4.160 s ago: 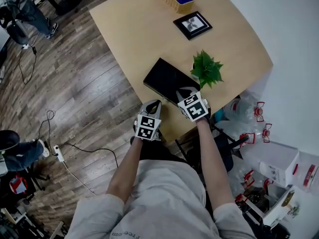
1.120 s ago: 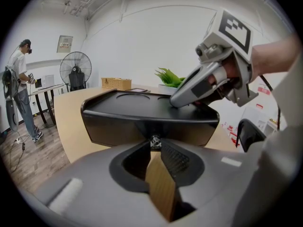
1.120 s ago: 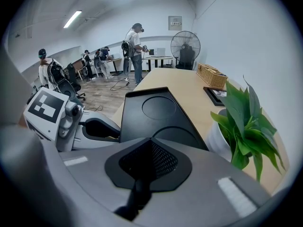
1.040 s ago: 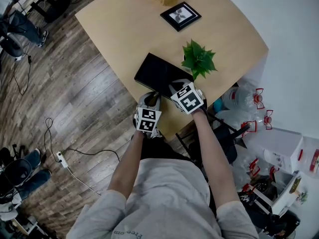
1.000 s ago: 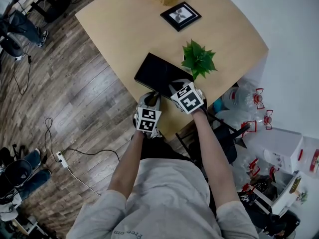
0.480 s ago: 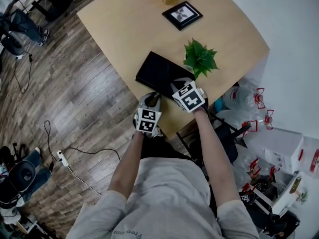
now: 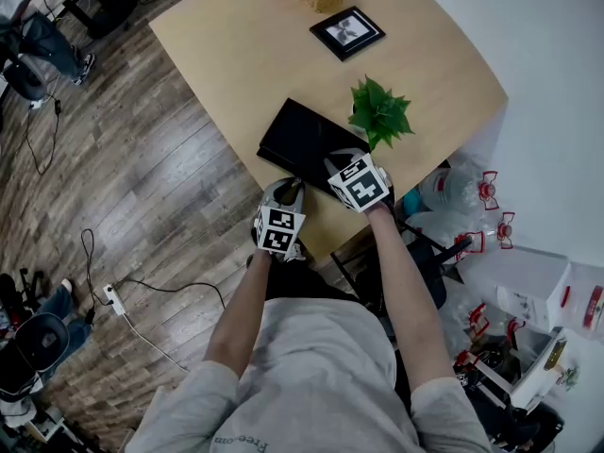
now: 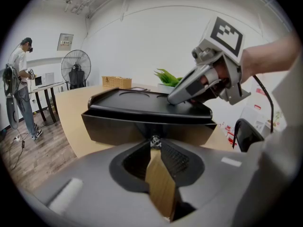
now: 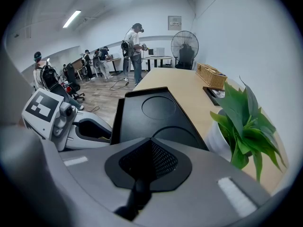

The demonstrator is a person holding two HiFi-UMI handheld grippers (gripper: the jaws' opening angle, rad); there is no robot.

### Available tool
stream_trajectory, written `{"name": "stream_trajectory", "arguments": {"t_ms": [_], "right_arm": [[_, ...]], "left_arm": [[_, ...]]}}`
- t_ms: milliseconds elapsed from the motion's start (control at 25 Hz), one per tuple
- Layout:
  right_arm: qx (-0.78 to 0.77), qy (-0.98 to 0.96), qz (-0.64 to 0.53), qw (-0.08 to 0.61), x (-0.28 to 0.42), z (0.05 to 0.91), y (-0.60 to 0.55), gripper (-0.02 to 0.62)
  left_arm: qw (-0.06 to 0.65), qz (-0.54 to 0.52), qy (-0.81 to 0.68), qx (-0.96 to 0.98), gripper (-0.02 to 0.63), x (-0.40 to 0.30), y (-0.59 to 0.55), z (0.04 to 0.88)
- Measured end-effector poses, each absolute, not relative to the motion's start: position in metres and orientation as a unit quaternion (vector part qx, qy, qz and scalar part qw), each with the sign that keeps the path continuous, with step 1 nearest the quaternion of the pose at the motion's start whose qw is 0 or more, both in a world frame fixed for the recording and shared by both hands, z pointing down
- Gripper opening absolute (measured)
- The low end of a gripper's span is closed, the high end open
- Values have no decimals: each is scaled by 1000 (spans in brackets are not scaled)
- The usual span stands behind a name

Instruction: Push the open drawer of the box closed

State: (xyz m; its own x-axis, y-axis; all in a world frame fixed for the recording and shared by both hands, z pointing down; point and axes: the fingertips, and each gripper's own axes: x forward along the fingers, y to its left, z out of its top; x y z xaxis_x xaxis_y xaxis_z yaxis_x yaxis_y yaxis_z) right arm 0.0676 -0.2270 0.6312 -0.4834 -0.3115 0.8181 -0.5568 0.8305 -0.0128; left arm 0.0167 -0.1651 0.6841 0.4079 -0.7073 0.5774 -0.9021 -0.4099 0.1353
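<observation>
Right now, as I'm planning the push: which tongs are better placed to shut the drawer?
Left. The left tongs face the open drawer head-on, tips shut; the right tongs sit on the box top, above the drawer.

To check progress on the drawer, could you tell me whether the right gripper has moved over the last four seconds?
No. The right gripper sits on the black box's near end, just as close to the potted plant as before.
</observation>
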Motion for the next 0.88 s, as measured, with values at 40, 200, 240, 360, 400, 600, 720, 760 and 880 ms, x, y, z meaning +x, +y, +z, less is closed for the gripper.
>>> {"name": "stream_trajectory", "arguments": {"t_ms": [40,200,240,360,400,600,720,760,880], "right_arm": [[256,-850,139,439,67,631,-227,1],[256,-850,139,439,67,631,-227,1],[255,-850,139,439,67,630,-227,0],[254,-850,142,439,67,630,-226,0],[254,-850,142,439,67,630,-226,0],[255,-850,140,439,67,631,-226,0],[256,-851,136,439,66,630,-225,0],[256,-851,135,439,66,630,-225,0],[253,-851,136,439,65,631,-227,0]], "left_arm": [[221,222,-496,810,123,16,-165,684],[221,220,-498,809,123,16,-163,682],[221,220,-498,809,123,15,-162,682],[224,221,-498,808,123,14,-159,681],[225,222,-498,808,123,14,-158,683],[223,223,-496,809,123,13,-155,684],[224,225,-495,809,123,12,-153,684],[224,226,-495,809,123,11,-153,684],[221,226,-497,808,123,9,-154,682]]}}
